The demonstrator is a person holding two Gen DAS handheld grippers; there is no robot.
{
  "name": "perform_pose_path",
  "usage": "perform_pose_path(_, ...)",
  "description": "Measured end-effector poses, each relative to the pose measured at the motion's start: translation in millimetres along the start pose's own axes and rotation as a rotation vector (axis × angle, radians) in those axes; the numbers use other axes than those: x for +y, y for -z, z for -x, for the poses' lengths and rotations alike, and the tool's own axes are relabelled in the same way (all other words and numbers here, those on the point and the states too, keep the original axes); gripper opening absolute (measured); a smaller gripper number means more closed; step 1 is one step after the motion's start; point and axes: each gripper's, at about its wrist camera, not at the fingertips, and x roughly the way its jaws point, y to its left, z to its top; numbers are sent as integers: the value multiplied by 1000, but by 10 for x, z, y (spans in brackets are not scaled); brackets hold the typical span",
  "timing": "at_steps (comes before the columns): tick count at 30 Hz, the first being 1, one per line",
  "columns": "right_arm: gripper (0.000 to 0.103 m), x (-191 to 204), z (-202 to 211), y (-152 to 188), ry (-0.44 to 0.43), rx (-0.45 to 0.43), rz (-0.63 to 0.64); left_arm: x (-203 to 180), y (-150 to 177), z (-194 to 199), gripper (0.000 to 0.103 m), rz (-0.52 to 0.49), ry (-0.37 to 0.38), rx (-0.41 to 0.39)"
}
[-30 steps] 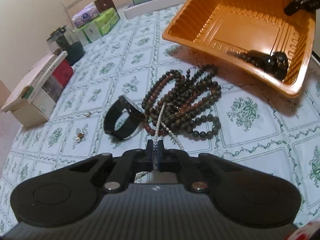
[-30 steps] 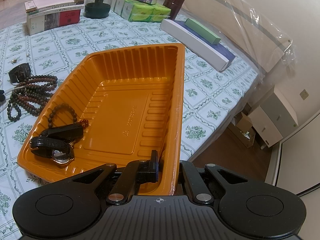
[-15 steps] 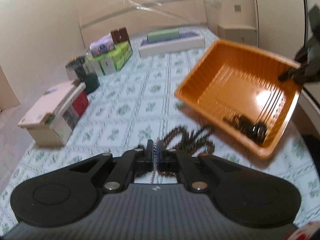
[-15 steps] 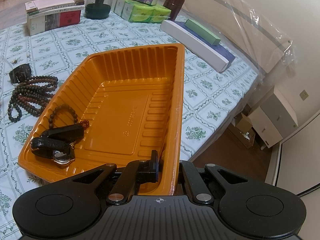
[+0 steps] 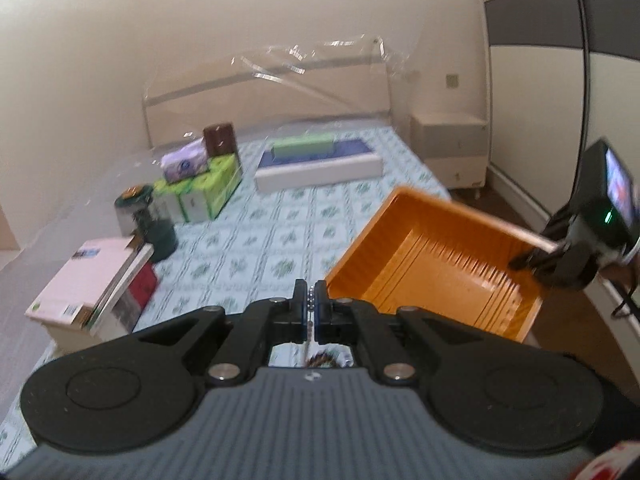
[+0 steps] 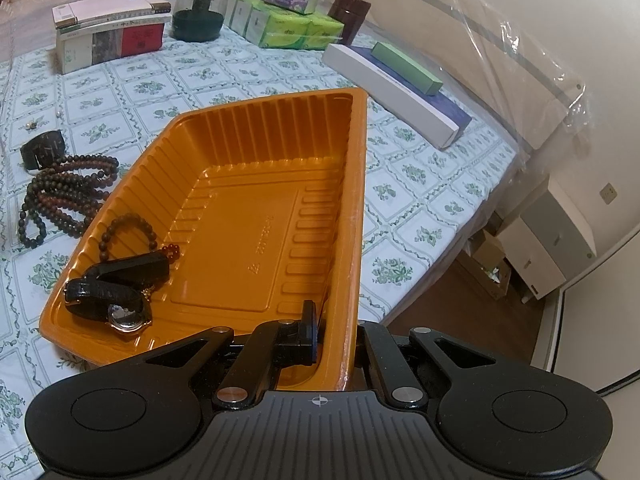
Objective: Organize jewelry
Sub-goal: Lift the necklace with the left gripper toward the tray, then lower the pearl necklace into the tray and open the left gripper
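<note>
Left tongs (image 5: 309, 307) pinch a silver chain (image 5: 309, 301); right tongs (image 6: 335, 330) clamp the orange tray (image 6: 256, 184) rim at 6 o'clock; watch (image 6: 110, 298) inside at 8 o'clock

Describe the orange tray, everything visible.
The orange tray is a glossy, thin moulded plastic rectangle with ribbed walls, a flat stepped floor and faint embossed marks. It is tilted: its far-left corner is low over the patterned bedsheet, and the right tool is shut on its near rim, one finger inside the wall. A bead bracelet, black straps and a wristwatch lie in its low left end. The rest is bare.
</note>
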Motion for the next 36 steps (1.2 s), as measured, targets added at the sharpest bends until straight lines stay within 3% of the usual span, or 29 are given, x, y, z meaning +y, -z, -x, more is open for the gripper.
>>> perform_pose_path(10,4,-14,22,-5,-6,-10,4,-332,-422,-191,2,-11,126,-75)
perform_pose_path(15,4,-25,15,0,-10,-9,4,-517,-517,-391,2,17,213,-73)
perform_pose_path(20,4,-26,2,8,-10,-7,3,-687,-509,-620,2,38,272,-40)
perform_pose_path(27,4,-34,-15,5,-12,-4,2,-808,-369,-1078,2,78,330,64)
perform_pose_path(36,4,-43,-30,10,-14,-1,-1,-814,-242,-1452,2,148,357,153)
